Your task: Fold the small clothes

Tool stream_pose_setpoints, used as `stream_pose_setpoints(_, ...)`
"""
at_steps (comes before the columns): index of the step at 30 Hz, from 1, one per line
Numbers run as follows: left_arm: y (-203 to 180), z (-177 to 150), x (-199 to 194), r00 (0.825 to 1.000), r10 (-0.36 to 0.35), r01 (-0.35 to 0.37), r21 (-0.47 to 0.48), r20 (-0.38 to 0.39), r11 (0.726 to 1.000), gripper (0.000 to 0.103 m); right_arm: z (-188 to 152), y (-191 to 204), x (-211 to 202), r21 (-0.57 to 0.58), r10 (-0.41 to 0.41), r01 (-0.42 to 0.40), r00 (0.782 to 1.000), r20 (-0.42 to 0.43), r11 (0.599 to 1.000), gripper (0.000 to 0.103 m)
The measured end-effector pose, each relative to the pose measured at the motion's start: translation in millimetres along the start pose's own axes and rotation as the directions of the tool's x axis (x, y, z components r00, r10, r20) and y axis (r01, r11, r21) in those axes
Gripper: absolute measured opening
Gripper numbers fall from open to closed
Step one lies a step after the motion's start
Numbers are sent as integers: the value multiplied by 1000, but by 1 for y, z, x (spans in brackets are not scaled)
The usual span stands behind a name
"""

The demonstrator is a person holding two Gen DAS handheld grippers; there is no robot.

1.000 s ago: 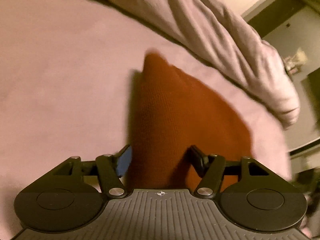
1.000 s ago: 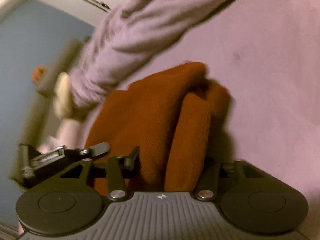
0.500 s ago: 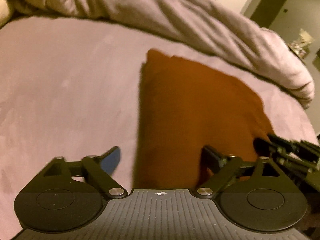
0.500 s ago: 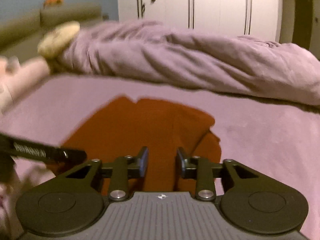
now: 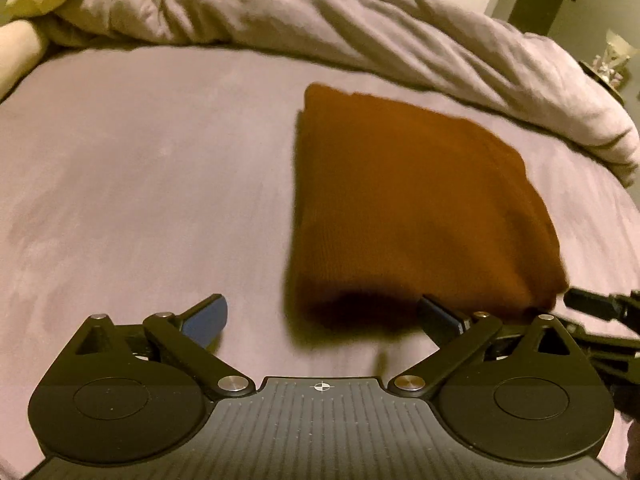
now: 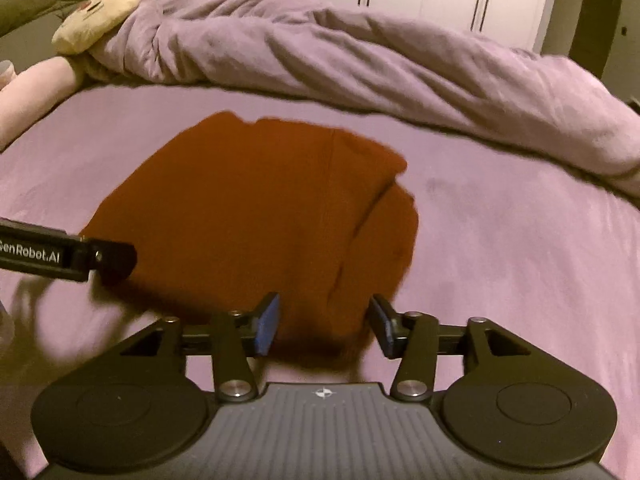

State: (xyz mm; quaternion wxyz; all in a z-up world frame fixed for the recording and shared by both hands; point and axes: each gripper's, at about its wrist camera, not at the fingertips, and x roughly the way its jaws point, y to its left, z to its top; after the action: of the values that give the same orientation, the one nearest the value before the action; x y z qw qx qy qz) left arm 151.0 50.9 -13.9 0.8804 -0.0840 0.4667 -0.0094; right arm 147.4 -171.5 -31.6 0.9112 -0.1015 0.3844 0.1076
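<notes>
So the rust-orange knit garment point(image 5: 416, 216) is lying folded into a rough rectangle on the purple bed sheet point(image 5: 140, 184), sitting flat with nothing holding it. From the right wrist camera you can see the same garment point(image 6: 248, 208) with a second layer or sleeve poking out along its right side, so the fold isn't perfectly square there.

The left gripper point(image 5: 322, 320) has its 2 fingers spread wide apart, nothing between them but bare sheet and the near edge of the knit. Its right finger sits just at the garment's near corner; can't tell if it actually touches. The right gripper point(image 6: 324, 322) is also parted, less wide, with the near edge of the garment lying just past the gap between its blue pads point(image 6: 267, 324), not pinched.

Each gripper shows up at the edge of the other's view, close to the garment's near corners. Behind everything there's a bunched-up purple duvet point(image 6: 360, 52) across the back of the bed, and a cream plush toy point(image 6: 96, 16) at its left end.
</notes>
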Motion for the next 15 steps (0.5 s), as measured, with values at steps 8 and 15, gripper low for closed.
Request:
stream_pose_setpoints(8,8,-18,-20,998,16,-19,-39,-55,999,103,-31,8,-19,107,39,-23,987,-157,994,86)
stream_pose_setpoints(15,0,-13,-38,998,53,-53,-2,-35,999,103,-26,16,-28,113,-4,26,982,-190,993,99)
